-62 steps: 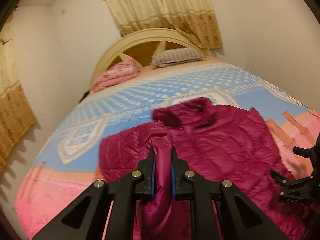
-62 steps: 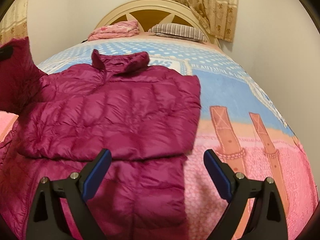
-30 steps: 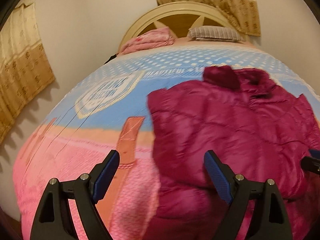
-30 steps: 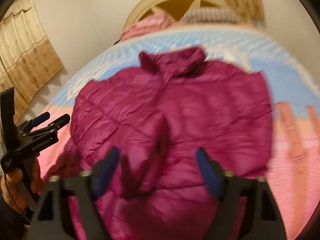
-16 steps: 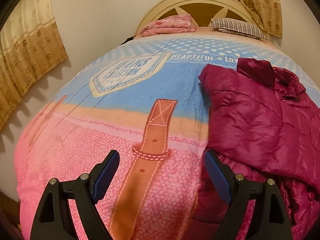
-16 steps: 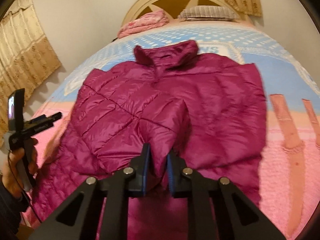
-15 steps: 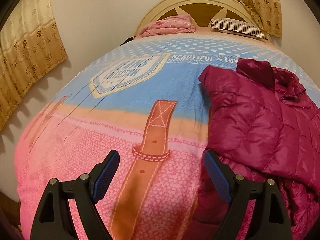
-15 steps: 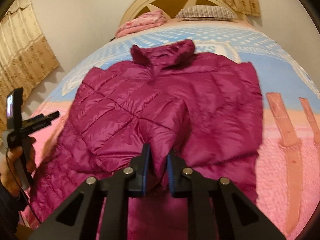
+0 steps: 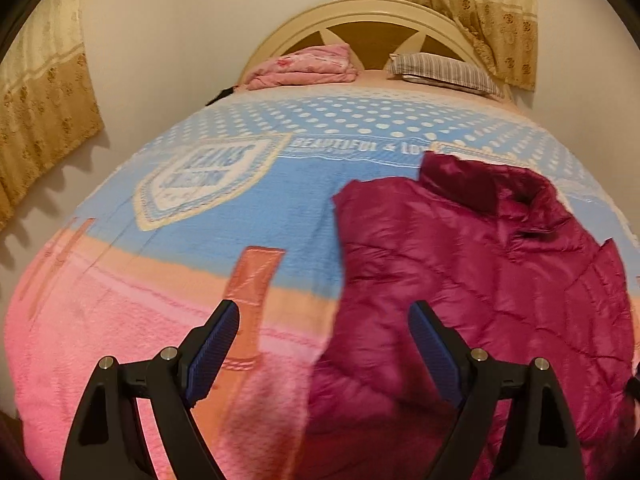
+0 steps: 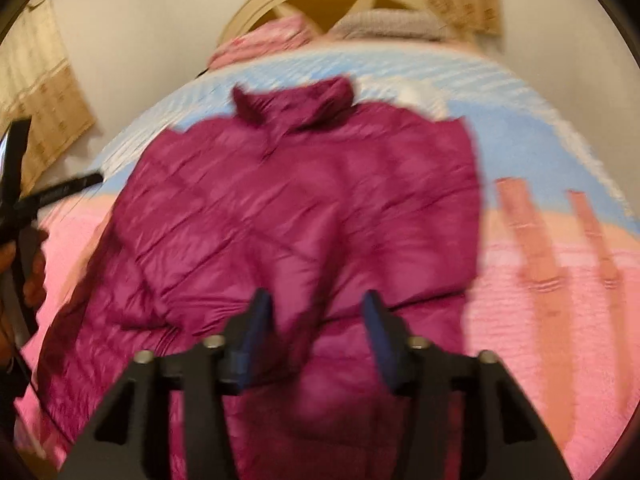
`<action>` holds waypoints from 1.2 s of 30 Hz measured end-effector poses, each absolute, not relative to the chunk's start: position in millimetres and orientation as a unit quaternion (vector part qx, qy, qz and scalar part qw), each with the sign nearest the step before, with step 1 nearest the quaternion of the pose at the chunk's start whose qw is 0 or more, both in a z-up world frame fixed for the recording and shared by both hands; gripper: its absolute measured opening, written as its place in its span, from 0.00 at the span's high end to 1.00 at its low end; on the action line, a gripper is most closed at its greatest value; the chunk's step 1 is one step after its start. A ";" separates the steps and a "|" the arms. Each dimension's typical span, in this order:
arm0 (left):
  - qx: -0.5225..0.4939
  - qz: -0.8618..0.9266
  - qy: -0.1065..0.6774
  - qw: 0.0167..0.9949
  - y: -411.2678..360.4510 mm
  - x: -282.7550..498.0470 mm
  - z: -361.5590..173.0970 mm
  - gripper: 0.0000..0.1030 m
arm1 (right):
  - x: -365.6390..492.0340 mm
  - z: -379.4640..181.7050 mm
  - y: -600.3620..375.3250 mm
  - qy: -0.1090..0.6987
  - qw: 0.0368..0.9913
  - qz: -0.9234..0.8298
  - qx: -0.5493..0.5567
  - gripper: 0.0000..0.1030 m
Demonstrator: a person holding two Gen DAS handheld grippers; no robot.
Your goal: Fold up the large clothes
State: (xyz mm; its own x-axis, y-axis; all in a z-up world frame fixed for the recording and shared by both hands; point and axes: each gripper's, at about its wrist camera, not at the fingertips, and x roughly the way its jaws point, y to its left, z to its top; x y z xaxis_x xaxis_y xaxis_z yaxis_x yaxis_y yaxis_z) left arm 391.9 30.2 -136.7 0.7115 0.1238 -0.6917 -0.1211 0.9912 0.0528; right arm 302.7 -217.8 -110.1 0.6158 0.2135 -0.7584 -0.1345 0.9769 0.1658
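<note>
Half a second earlier the right gripper (image 10: 316, 320) was clamped on a raised fold of the magenta puffer jacket (image 10: 304, 216); now its jaws are opening, the blue pads stand apart at a middling width, and the cloth lies below them without being pressed. Since then the left wrist view has been swung so that more of the jacket is seen.

A bed covered by a pink and blue blanket (image 9: 224, 208) fills both views, with a cream headboard (image 9: 360, 12) at the far end. Against the headboard a folded pink quilt (image 9: 308, 66) and a striped pillow (image 9: 444, 70) are laid side by side. Patterned curtains (image 9: 460, 4) hang behind.

The jacket is spread flat on the blanket, collar (image 9: 476, 180) toward the headboard, sleeves folded in over the body.

The left gripper (image 9: 324, 344) is held wide open above the jacket's near left edge, nothing between its pads.
</note>
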 end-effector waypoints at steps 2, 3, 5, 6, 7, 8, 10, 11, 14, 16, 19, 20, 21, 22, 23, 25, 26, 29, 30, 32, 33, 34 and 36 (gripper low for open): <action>0.001 0.059 0.369 0.928 23.2 396.7 -133.7 0.16 | 300.2 -93.2 -223.5 0.402 0.913 0.054 0.044 0.47; -0.003 0.050 0.366 0.929 19.1 401.1 -131.9 0.16 | 300.4 -85.5 -223.7 0.389 0.919 0.045 0.046 0.47; -0.012 0.032 0.368 0.929 11.8 411.2 -132.9 0.16 | 305.0 -70.9 -217.3 0.370 0.927 0.036 0.047 0.47; -0.011 0.029 0.367 0.930 7.7 416.3 -135.9 0.16 | 308.1 -66.0 -213.0 0.362 0.930 0.040 0.050 0.47; -0.007 0.031 0.369 0.929 4.6 420.6 -139.8 0.16 | 314.3 -62.4 -204.4 0.355 0.931 0.057 0.057 0.47; -0.005 0.031 0.372 0.928 1.5 424.4 -144.6 0.16 | 318.8 -62.9 -197.4 0.355 0.930 0.076 0.061 0.47; -0.006 0.025 0.387 0.922 -3.5 432.0 -158.2 0.16 | 331.4 -70.9 -179.0 0.364 0.924 0.099 0.059 0.47; -0.006 0.023 0.391 0.920 -4.6 432.9 -164.1 0.16 | 338.4 -79.3 -170.2 0.374 0.919 0.110 0.060 0.47; -0.006 0.019 0.410 0.912 -6.1 435.1 -189.9 0.16 | 351.2 -104.0 -153.1 0.396 0.910 0.111 0.052 0.47; -0.003 0.020 0.413 0.911 -6.3 435.2 -202.0 0.16 | 357.1 -119.9 -152.4 0.409 0.904 0.108 0.057 0.47; -0.011 0.015 0.411 0.911 -4.8 434.8 -209.4 0.12 | 357.2 -137.9 -156.0 0.416 0.902 0.102 0.055 0.47; -0.010 0.014 0.411 0.911 -5.3 434.9 -210.9 0.11 | 356.7 -141.0 -155.6 0.416 0.902 0.102 0.050 0.47; -0.009 0.013 0.413 0.911 -5.9 435.4 -212.3 0.10 | 356.0 -144.1 -155.1 0.415 0.903 0.101 0.044 0.47; -0.008 0.014 0.416 0.909 -6.5 436.0 -213.9 0.09 | 356.1 -145.6 -155.2 0.415 0.903 0.101 0.043 0.47; -0.007 0.015 0.418 0.908 -6.3 437.0 -215.2 0.08 | 356.5 -146.8 -154.4 0.415 0.903 0.100 0.042 0.47; -0.009 0.015 0.422 0.907 -5.0 438.4 -217.6 0.07 | 355.7 -149.9 -154.7 0.416 0.903 0.097 0.041 0.47; -0.009 0.016 0.423 0.906 -5.4 438.3 -218.3 0.07 | 355.7 -149.6 -153.6 0.416 0.903 0.096 0.040 0.47; -0.005 0.019 0.425 0.905 -6.7 438.6 -219.6 0.06 | 354.6 -150.2 -151.7 0.415 0.904 0.092 0.034 0.47; -0.002 0.021 0.426 0.905 -7.4 438.7 -220.0 0.06 | 354.0 -150.1 -151.3 0.415 0.904 0.091 0.033 0.47; 0.002 0.023 0.427 0.904 -8.5 439.1 -219.9 0.05 | 353.5 -150.6 -151.0 0.415 0.905 0.090 0.030 0.47; 0.004 0.025 0.427 0.904 -9.2 439.1 -220.0 0.05 | 353.3 -150.8 -150.7 0.415 0.905 0.089 0.029 0.47; 0.006 0.026 0.427 0.904 -10.0 440.1 -219.9 0.05 | 353.3 -151.1 -150.4 0.415 0.905 0.088 0.028 0.47; 0.010 0.028 0.428 0.903 -11.2 440.6 -220.3 0.05 | 354.1 -151.7 -149.0 0.415 0.905 0.086 0.025 0.47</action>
